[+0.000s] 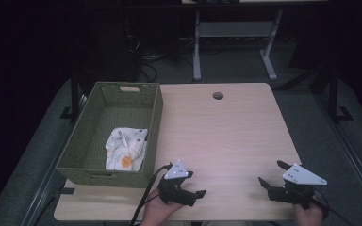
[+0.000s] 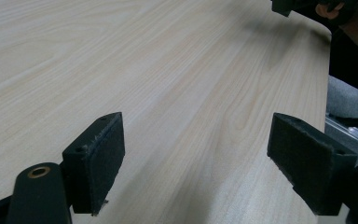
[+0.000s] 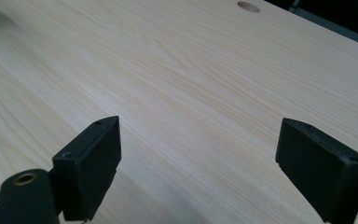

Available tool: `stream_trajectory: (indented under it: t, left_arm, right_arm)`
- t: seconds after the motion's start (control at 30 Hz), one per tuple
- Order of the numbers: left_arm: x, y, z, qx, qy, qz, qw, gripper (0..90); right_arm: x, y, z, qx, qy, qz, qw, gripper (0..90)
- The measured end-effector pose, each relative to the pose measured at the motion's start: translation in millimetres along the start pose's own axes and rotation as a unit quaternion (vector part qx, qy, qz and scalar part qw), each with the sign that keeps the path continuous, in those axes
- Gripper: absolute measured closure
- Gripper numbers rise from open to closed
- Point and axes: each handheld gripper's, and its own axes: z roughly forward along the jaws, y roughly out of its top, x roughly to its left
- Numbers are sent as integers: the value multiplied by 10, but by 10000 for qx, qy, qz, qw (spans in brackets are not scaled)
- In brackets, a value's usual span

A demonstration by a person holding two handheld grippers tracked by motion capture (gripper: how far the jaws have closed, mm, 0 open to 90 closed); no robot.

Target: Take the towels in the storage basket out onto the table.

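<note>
Now, from the high view, I have the left tongs [image 1: 192,183] and right tongs [image 1: 270,173] low over the bench [image 1: 226,127], both well to the right of the green basket [image 1: 154,123] where the white cloth [image 1: 125,148] lies. In the left gripper view my jaws gape wide, released. In the right gripper view they likewise stand spread, gripping nothing.

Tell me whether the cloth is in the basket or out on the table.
In. The white cloth lies bunched on the floor of the green basket, at its near end.
</note>
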Motion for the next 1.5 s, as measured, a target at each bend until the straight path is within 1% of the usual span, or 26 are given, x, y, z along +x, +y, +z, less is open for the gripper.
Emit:
stream_trajectory:
  t: [0.17,0.27,0.33,0.47,0.5,0.57,0.6,0.7,0.77,0.87,0.9,0.93,0.97,1.03,1.07,1.1,1.13,1.17,1.23,1.27,1.3,1.33,1.37,1.43,1.47,1.5]
  left_arm:
    - [-2,-7,-1,15,0,-12,10000,192]
    - [3,14,-28,-13,12,36,10000,192]
    - [21,43,-69,-120,-27,-11,9999,192]
    - [23,63,-93,-191,-35,-53,9998,192]
    - [8,74,-102,-205,-11,-31,9998,192]
    - [-2,85,-102,-219,-25,-18,9998,192]
    - [-4,94,-103,-213,-29,22,9998,192]
    - [-13,150,-105,-292,-115,170,9994,191]
    - [-16,173,-114,-292,-120,183,9993,191]
    - [-33,240,-131,-330,-152,222,9991,191]
    - [-32,287,-130,-331,-168,255,9990,191]
    - [-32,287,-130,-331,-168,255,9990,191]
    - [-25,335,-117,-307,-180,241,9991,187]
    - [-20,367,-109,-280,-181,238,9992,180]
    - [-11,415,-106,-285,-190,267,9991,180]
    - [-11,415,-106,-285,-190,267,9991,180]
    - [-5,451,-106,-265,-188,280,9991,180]
    - [9,526,-115,-231,-209,294,9991,180]
    - [30,604,-134,-181,-282,242,9991,180]
    - [30,604,-134,-181,-282,242,9991,180]
    - [51,678,-166,-153,-317,268,9990,180]
    - [51,678,-166,-153,-317,268,9990,180]
    - [77,755,-214,-122,-276,290,9991,180]
    - [116,831,-268,-47,-269,202,9994,184]
    - [116,831,-268,-47,-269,202,9994,185]
    - [151,898,-329,-12,-275,159,9995,185]
  right_arm:
    - [10,3,5,25,17,-28,10000,137]
    - [21,3,14,49,41,-8,10000,137]
    - [20,7,29,74,58,-44,9999,137]
    - [21,13,26,53,45,-15,10000,137]
    - [21,17,18,41,66,-14,10000,137]
    - [18,21,23,38,71,-40,10000,137]
    - [18,21,23,38,71,-40,10000,137]
    - [17,16,45,95,81,-42,9999,137]
    - [14,15,43,94,66,-38,9999,137]
    - [12,14,38,59,68,-16,10000,137]
    - [9,11,34,52,75,-16,10000,137]
    - [9,11,34,52,75,-16,10000,137]
    - [9,11,34,44,75,-18,10000,137]
    - [9,12,34,43,80,-17,10000,137]
    - [8,14,31,44,81,-28,10000,137]
    - [7,13,28,33,77,-29,10000,137]
    - [7,13,28,33,77,-29,10000,137]
    - [4,14,23,26,88,-11,10000,137]
    - [-3,9,21,39,78,-7,10000,137]
    - [-8,7,19,33,67,5,10000,137]
    - [-11,5,13,22,62,30,10000,137]
    - [-11,5,13,22,62,30,10000,137]
    - [-19,0,4,-17,51,28,10000,137]
    - [-26,-3,3,-10,68,52,10000,137]
    - [-28,-5,4,4,67,51,10000,137]
    - [-26,-5,4,7,67,72,10000,137]
